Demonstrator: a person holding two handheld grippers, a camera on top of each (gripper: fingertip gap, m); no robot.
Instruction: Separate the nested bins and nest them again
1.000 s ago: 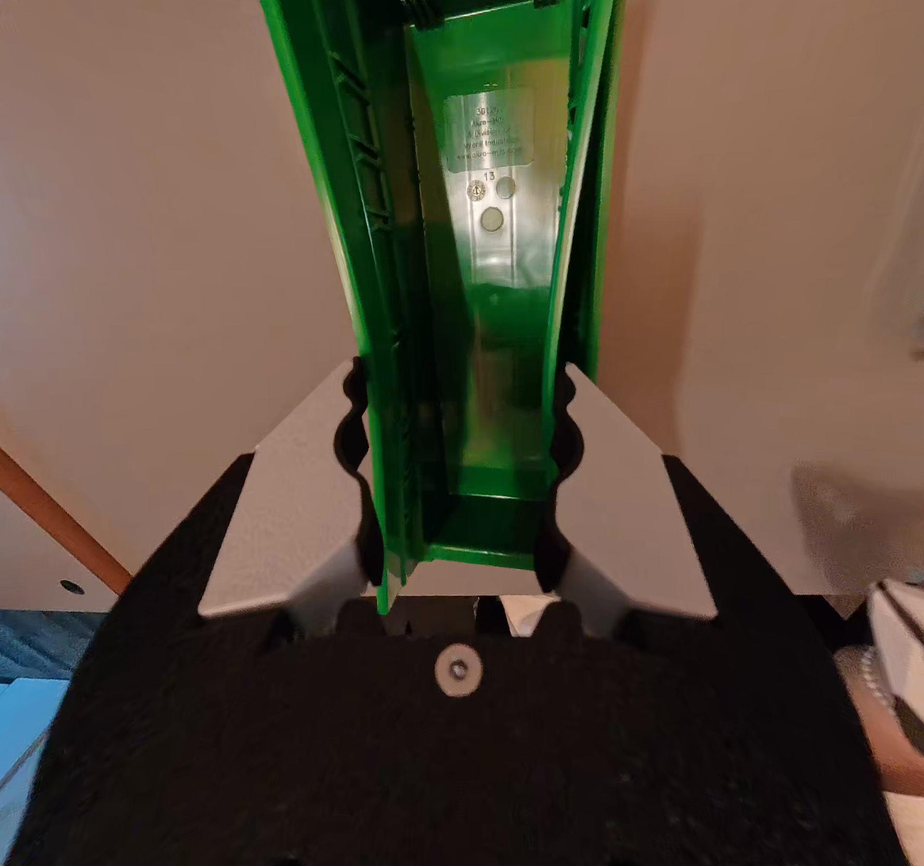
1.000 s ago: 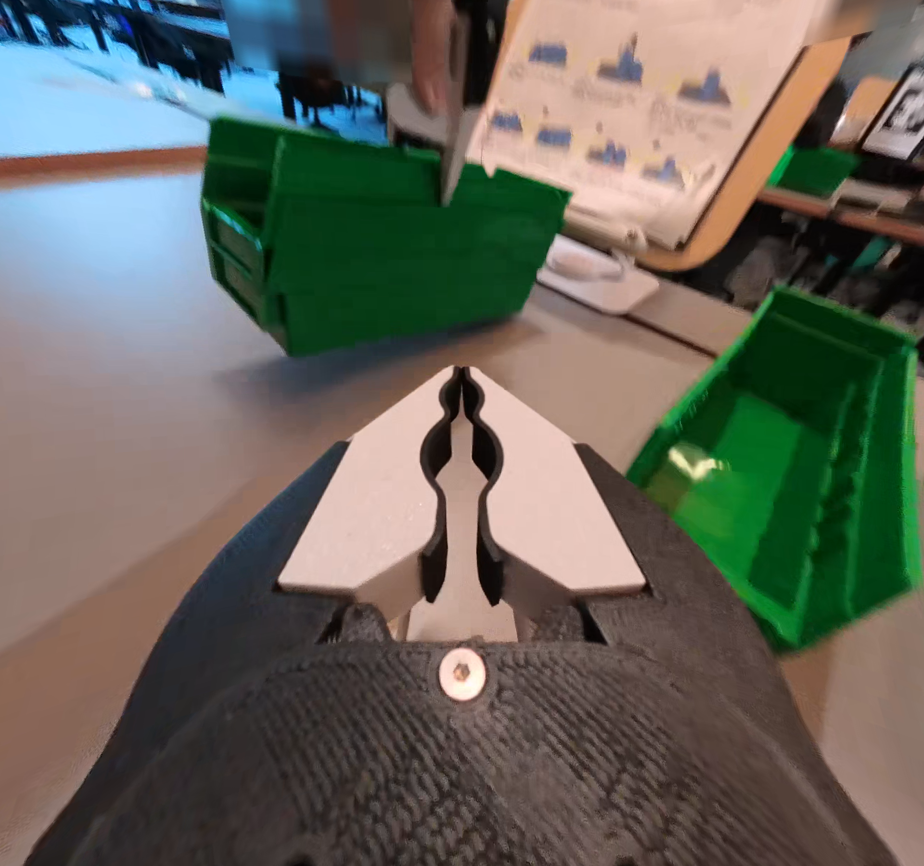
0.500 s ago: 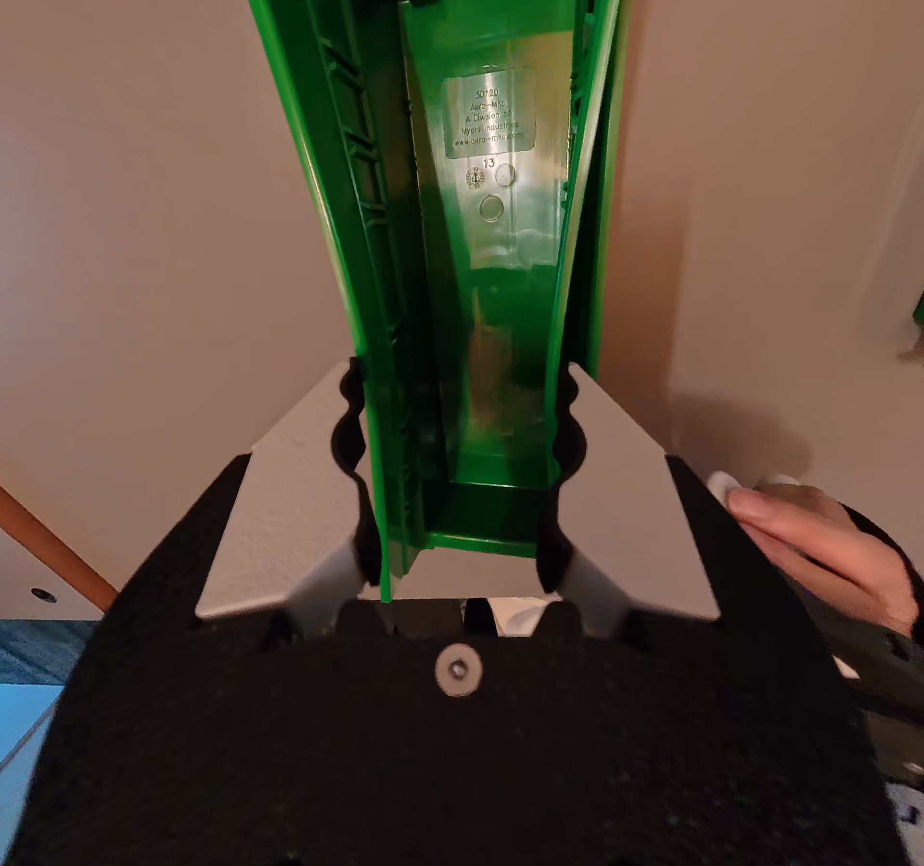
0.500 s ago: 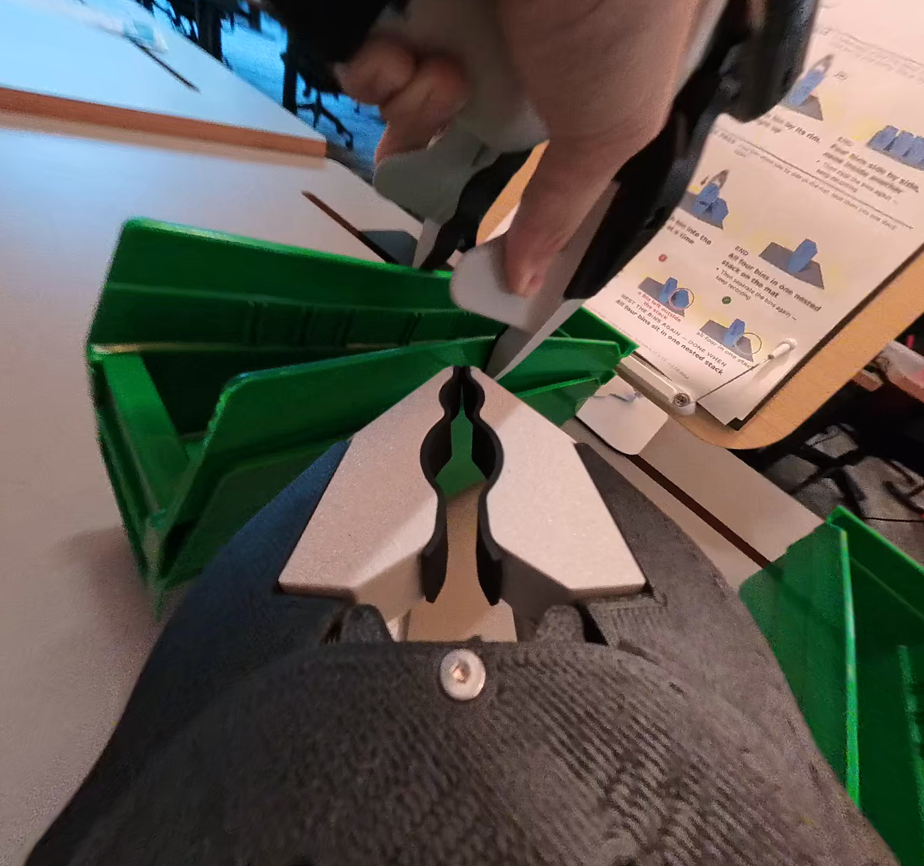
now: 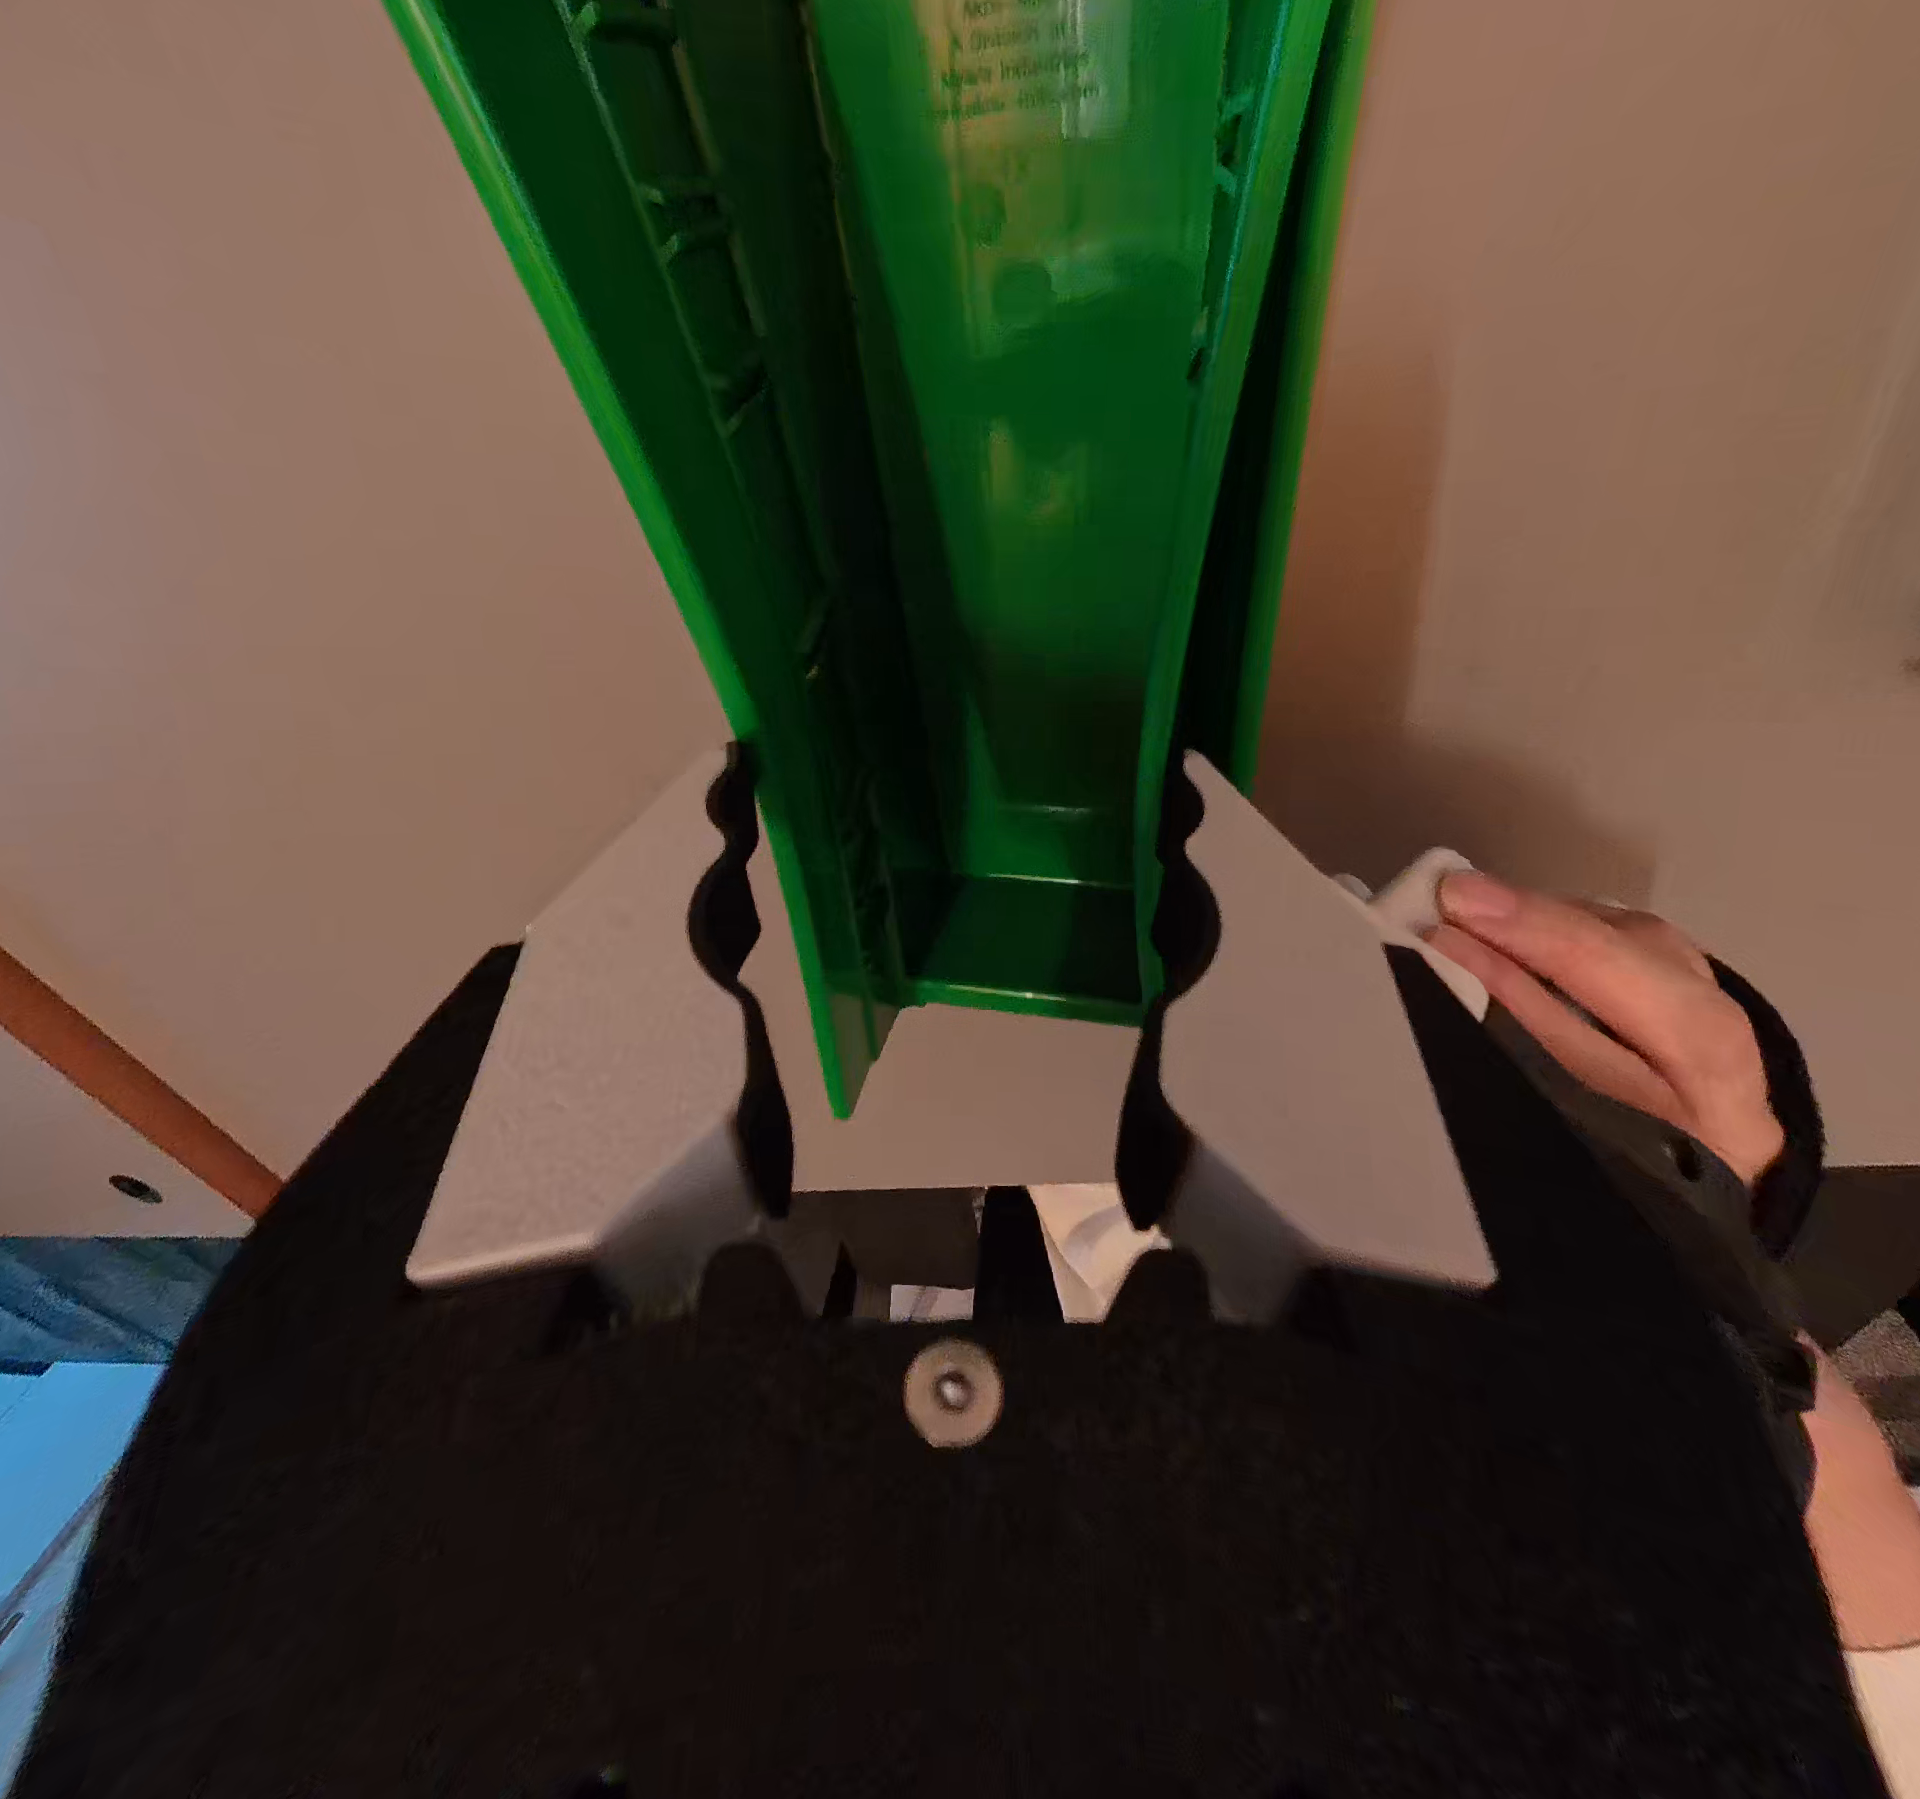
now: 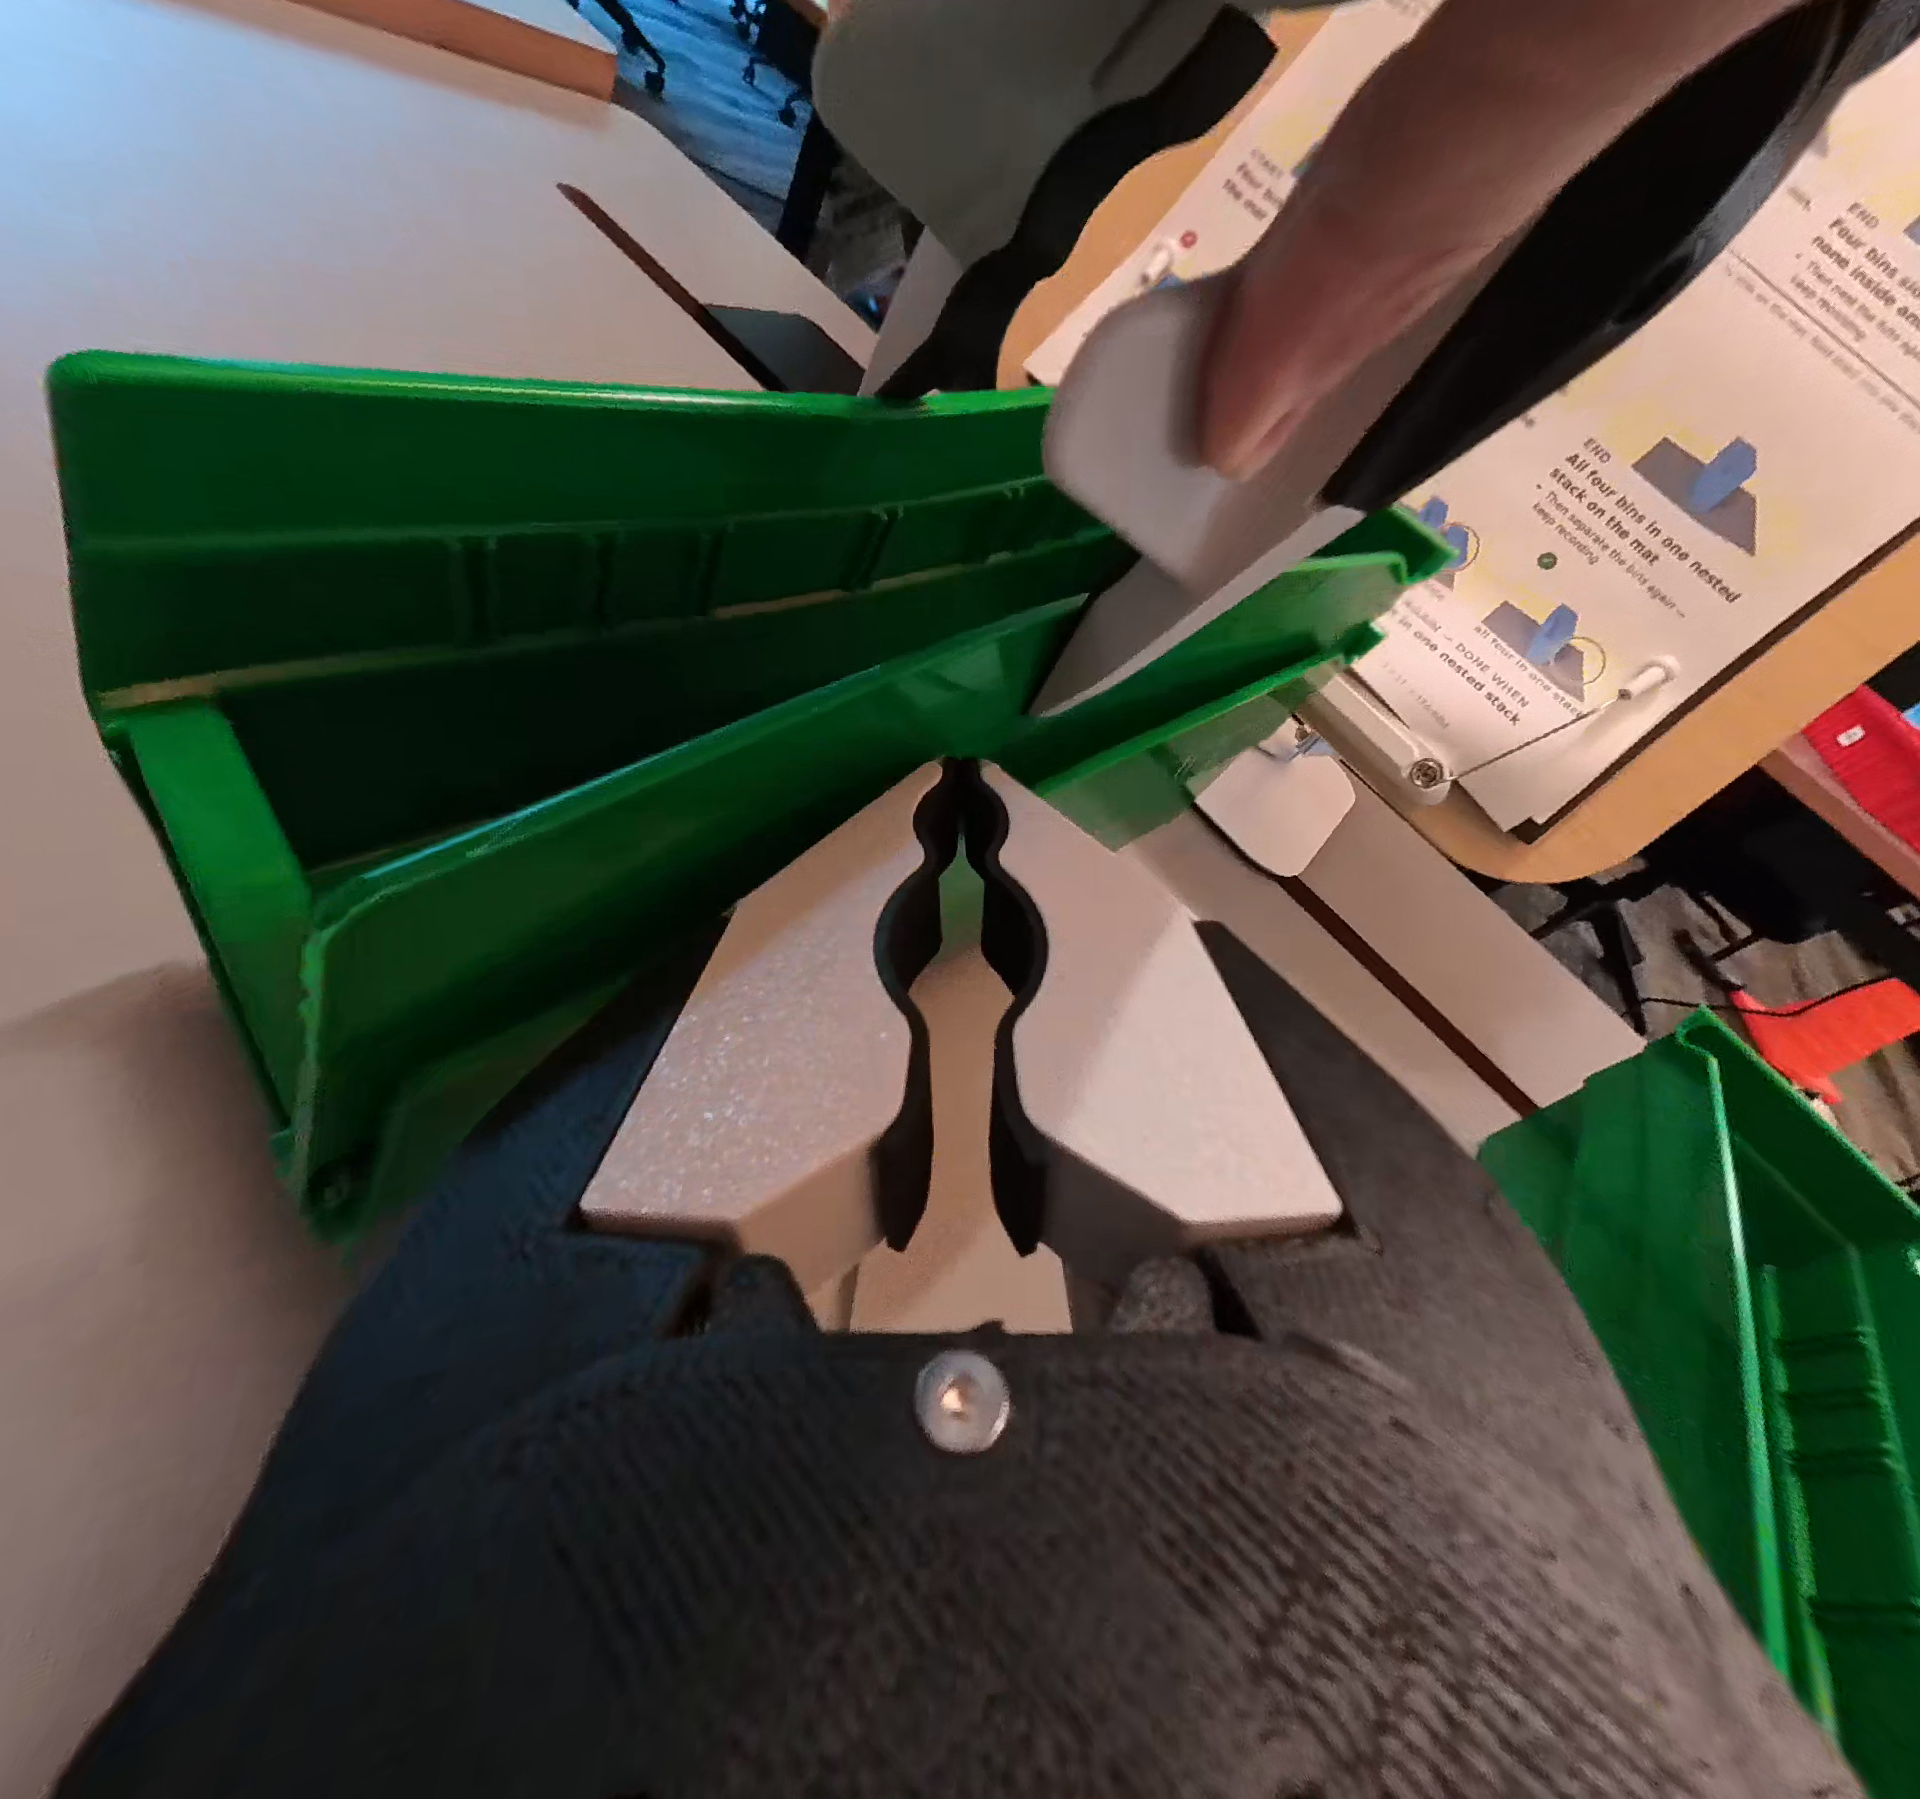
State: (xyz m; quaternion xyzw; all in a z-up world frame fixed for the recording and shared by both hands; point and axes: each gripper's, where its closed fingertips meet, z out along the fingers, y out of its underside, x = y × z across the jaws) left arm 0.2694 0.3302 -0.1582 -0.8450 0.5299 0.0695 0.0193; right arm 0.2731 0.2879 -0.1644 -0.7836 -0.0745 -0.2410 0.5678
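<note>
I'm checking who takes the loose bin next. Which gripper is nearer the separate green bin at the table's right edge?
Right. The right gripper is beside the separate green bin, its tips at the nested stack. The left gripper straddles that stack's far end.

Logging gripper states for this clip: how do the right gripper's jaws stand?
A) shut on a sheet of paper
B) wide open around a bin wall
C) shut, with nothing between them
C: in the right wrist view the right gripper has its fingertips meeting just short of the green bins, with nothing between them.
</note>
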